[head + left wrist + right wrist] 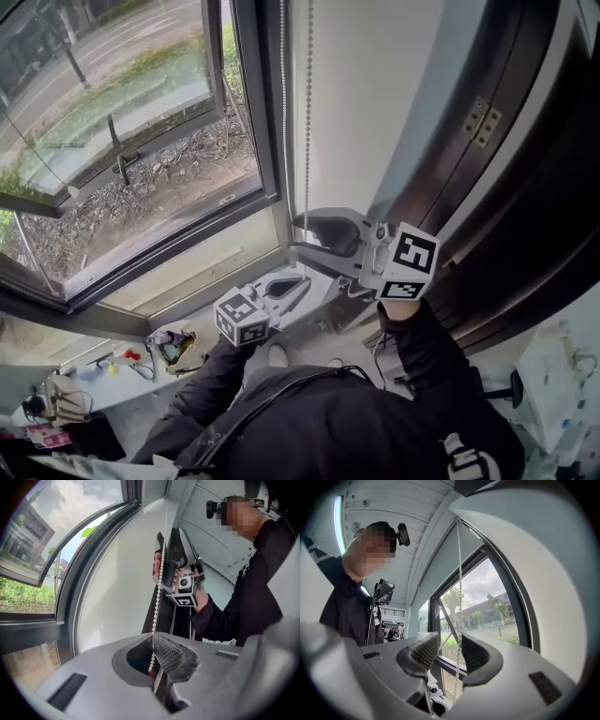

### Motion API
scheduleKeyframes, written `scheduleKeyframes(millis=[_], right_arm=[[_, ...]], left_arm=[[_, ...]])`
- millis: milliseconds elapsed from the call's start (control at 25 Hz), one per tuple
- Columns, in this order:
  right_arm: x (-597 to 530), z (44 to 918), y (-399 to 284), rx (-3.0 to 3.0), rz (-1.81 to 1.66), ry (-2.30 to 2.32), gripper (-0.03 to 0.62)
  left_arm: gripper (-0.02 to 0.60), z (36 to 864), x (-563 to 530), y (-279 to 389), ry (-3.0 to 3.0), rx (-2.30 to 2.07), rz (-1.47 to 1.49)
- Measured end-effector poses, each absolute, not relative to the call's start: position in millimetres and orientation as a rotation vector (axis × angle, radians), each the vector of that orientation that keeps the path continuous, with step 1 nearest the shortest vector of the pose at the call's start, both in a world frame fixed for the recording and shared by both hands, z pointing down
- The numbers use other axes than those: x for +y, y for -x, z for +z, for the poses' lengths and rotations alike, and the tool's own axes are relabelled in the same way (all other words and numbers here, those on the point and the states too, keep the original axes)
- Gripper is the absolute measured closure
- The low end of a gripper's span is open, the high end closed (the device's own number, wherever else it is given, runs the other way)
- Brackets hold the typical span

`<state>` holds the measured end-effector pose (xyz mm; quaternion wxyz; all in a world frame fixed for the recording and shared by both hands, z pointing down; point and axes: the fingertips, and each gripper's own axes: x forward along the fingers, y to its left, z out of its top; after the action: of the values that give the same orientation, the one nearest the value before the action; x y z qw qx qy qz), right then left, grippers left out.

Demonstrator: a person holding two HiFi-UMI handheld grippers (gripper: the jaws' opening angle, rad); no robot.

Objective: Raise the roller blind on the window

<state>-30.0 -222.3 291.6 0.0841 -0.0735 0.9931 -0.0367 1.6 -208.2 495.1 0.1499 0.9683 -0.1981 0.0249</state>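
Observation:
A white bead chain (308,112) hangs in two strands beside the dark window frame (267,141). My left gripper (302,284) is the lower one and is shut on the chain (159,592), which runs up out of its closed pads (168,653). My right gripper (298,234) is just above it, by the wall. In the right gripper view its jaws (450,651) stand open with the chain (458,573) passing between the pads, close to the right one and not pinched. The blind's fabric cannot be made out for certain.
The window pane (122,112) looks out on a street and trees. The sill (187,272) runs below it. A dark wooden panel with a hinge (525,187) stands at the right. A desk with small items (112,375) is at the lower left.

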Motion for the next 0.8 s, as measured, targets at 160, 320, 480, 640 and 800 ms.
scheduleKeyframes(millis=[160,320,480,640,800], right_arm=[[-228,287,29,2.968,-0.091,0.259,0.477],[-233,288,29,2.981,-0.094,0.267,0.536],[-234,292,28,2.99,-0.117,0.264,0.58],[-236,293,27,3.037,0.099,0.394,0.582],[-236,319,28,3.066,0.054,0.394,0.583]], left_arm=[[0.571,528,-210,4,-2.74,-0.589,0.14],[0.571,556,-202,4,-2.649,-0.536,0.14],[0.571,558,-198,-1,-2.634,-0.524,0.117],[0.568,555,-199,6,-2.613,-0.525,0.04],[0.552,549,-205,26,-2.641,-0.616,0.004]])
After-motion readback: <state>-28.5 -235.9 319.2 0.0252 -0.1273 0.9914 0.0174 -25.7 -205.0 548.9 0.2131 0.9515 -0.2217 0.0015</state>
